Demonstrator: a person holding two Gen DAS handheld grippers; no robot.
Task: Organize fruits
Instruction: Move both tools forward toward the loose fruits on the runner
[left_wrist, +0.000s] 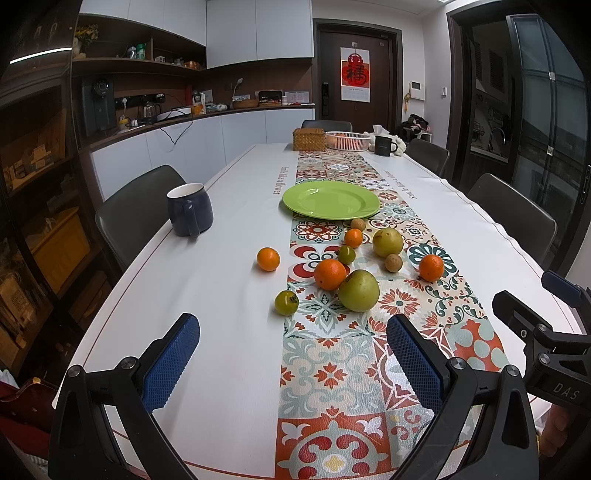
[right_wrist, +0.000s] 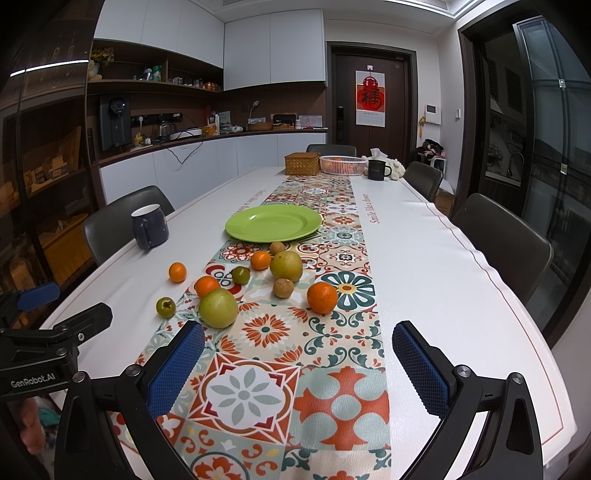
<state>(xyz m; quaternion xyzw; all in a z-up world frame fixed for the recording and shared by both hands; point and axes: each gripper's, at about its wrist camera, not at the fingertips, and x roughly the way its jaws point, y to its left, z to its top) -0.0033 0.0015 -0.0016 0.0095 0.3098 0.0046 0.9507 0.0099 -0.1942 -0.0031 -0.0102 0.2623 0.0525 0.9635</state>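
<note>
Two grippers, left gripper (left_wrist: 293, 363), right gripper (right_wrist: 297, 363), wide apart, holding nothing; green plate (left_wrist: 331, 199) bare

Home dining kitchen: long table (left_wrist: 229, 280), cabinets (left_wrist: 258, 29), counter kettle (left_wrist: 152, 110).

Navy mug (left_wrist: 189, 209), wicker box (left_wrist: 308, 139)

Black-framed left tool (left_wrist: 291, 354) and right tool (right_wrist: 297, 360), blue textured pads, silver screws.
</note>
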